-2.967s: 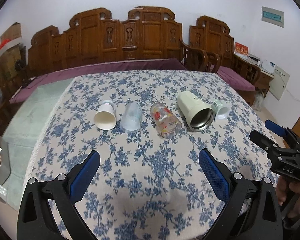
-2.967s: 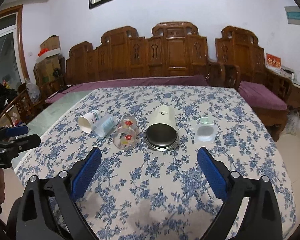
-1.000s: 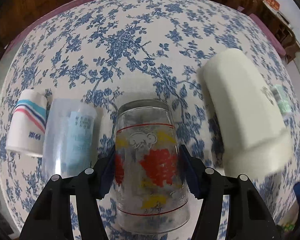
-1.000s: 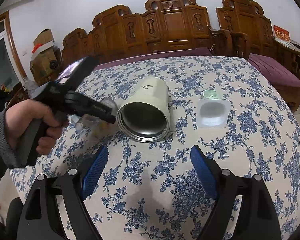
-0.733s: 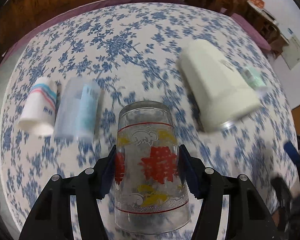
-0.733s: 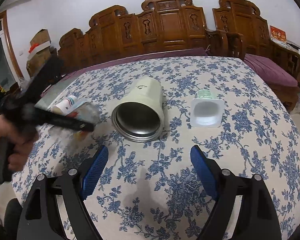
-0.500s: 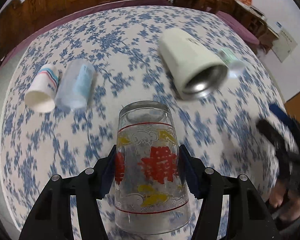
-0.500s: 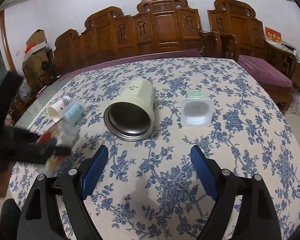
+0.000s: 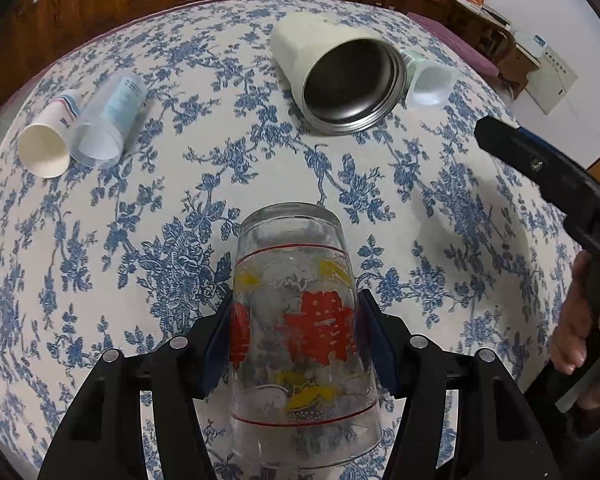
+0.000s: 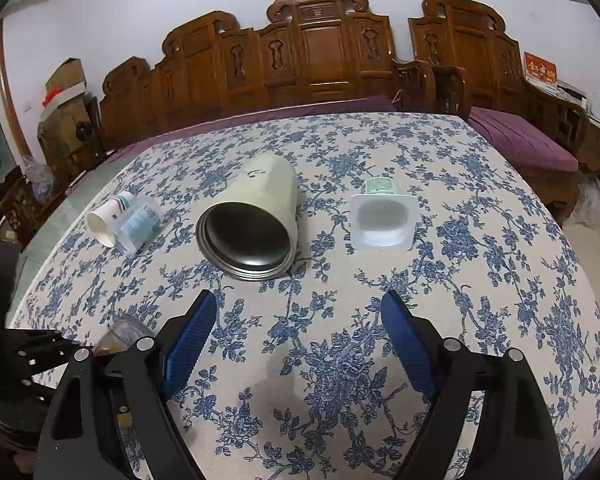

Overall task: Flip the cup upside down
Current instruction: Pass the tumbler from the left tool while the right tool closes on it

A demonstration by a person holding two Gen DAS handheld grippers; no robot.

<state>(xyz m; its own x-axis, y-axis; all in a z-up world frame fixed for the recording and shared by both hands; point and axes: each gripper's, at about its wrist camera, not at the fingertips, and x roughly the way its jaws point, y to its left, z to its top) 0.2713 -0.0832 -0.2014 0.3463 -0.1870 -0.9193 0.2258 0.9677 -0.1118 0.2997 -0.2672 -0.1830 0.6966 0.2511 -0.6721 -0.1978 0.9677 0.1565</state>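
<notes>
while left gripper (image 9: 296, 332) clamps printed glass cup (image 9: 300, 320) between blue pads, cup sits above floral tablecloth (image 9: 180, 220), base pointing away from camera. red and yellow print on glass, no legible words. right gripper (image 10: 300, 344) jaws spread apart, nothing between. cream tumbler (image 10: 252, 220), clear plastic cup (image 10: 138, 224), paper cup (image 10: 106, 216), white tub (image 10: 382, 218) lie on sides; labels unreadable.
</notes>
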